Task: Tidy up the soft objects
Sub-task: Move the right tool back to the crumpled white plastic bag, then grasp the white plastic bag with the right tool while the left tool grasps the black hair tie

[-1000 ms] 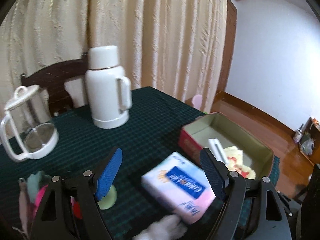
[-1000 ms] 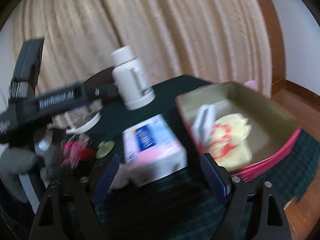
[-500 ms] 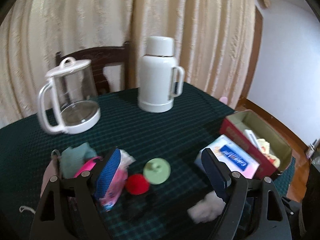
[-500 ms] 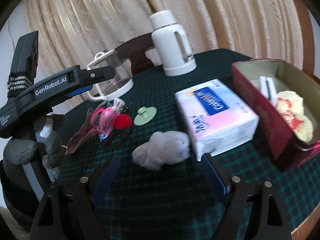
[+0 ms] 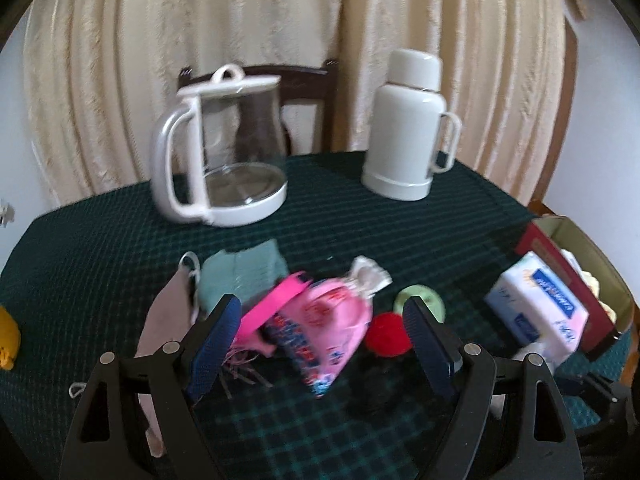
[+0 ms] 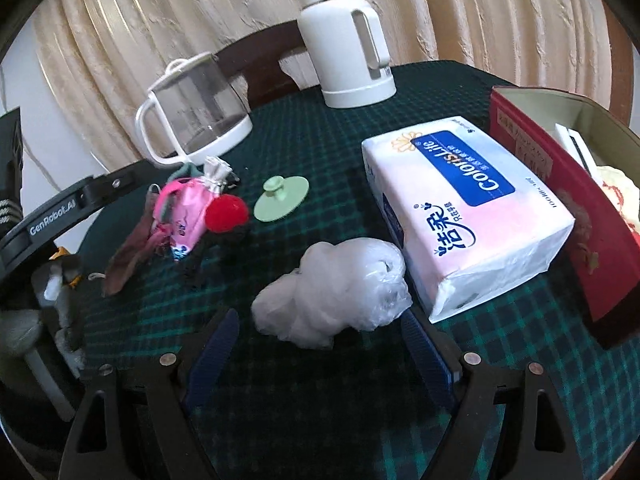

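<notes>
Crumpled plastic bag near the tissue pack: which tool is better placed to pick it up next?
Right. The right tool is open with the plastic bag just ahead of its fingers; the left tool faces the pink pouch.

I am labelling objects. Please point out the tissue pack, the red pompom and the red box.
tissue pack (image 6: 460, 204): right wrist view, top face.
red pompom (image 6: 227, 213): right wrist view, centre.
red box (image 6: 560, 200): right wrist view, near outer wall.

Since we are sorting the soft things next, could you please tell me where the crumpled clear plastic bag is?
In the right wrist view, the crumpled clear plastic bag lies on the green checked tablecloth beside the white tissue pack.
</notes>
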